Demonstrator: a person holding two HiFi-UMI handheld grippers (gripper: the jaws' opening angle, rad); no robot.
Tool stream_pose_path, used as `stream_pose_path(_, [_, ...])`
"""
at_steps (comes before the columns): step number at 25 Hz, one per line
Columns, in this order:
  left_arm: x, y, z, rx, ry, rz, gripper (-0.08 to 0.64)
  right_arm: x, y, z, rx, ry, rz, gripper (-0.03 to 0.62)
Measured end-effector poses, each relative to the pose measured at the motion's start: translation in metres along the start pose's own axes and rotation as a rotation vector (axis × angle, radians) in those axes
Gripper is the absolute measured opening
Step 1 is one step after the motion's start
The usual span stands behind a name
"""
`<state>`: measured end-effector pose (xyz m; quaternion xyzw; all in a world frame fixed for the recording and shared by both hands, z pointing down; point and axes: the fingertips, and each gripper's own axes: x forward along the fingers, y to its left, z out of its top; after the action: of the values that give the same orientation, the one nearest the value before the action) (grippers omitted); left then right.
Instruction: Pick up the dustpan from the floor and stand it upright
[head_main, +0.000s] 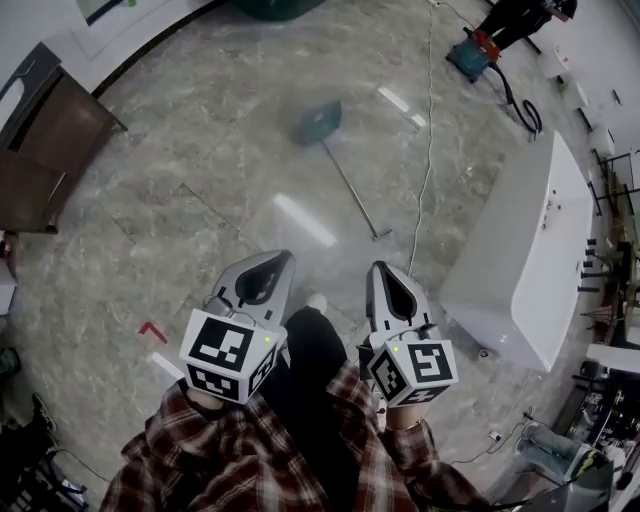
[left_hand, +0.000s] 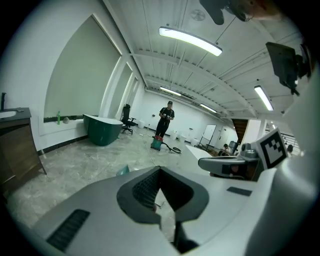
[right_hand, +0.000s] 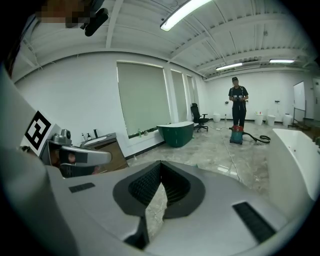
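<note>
The teal dustpan (head_main: 318, 122) lies on the marble floor well ahead of me, its long thin handle (head_main: 355, 190) running toward the lower right. A corner of the dustpan (left_hand: 123, 170) peeks over the jaws in the left gripper view. My left gripper (head_main: 284, 259) and right gripper (head_main: 379, 268) are held side by side near my body, far short of the dustpan. Both point forward and slightly down. The left gripper (left_hand: 160, 169) and the right gripper (right_hand: 160, 164) each have their jaws shut tip to tip, with nothing between them.
A white bathtub (head_main: 530, 270) stands close on the right. A brown cabinet (head_main: 45, 140) is at the far left. A thin cable (head_main: 428, 150) runs along the floor to a vacuum (head_main: 470, 55). A small red piece (head_main: 152, 330) lies lower left. A person (left_hand: 165, 117) stands far off by a green tub (left_hand: 102, 129).
</note>
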<state>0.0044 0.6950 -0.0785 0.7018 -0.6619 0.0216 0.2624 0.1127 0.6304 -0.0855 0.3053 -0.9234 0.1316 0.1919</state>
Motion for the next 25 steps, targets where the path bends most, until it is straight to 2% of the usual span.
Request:
stream_pose_path(7, [0.063,0.026,0.021,-0.003,0.03,-0.006,0.0,0.067,-0.041,0.017,0.021,0.019,-0.006,0.011])
stream_pose_path(12, [0.128,0.04,0.063,0.005,0.02,0.008,0.0,0.133,-0.091,0.066,0.004,-0.008,0.013,0.011])
stream_pose_path(17, [0.2,0.033,0.117,0.005,-0.018,-0.013,0.0,0.172,-0.15,0.125,-0.02,-0.053,0.024,0.011])
stream_pose_path(25, [0.283,0.028,0.169,0.03,-0.047,-0.06,0.001,0.208,-0.215,0.154,-0.002,-0.051,-0.004,0.011])
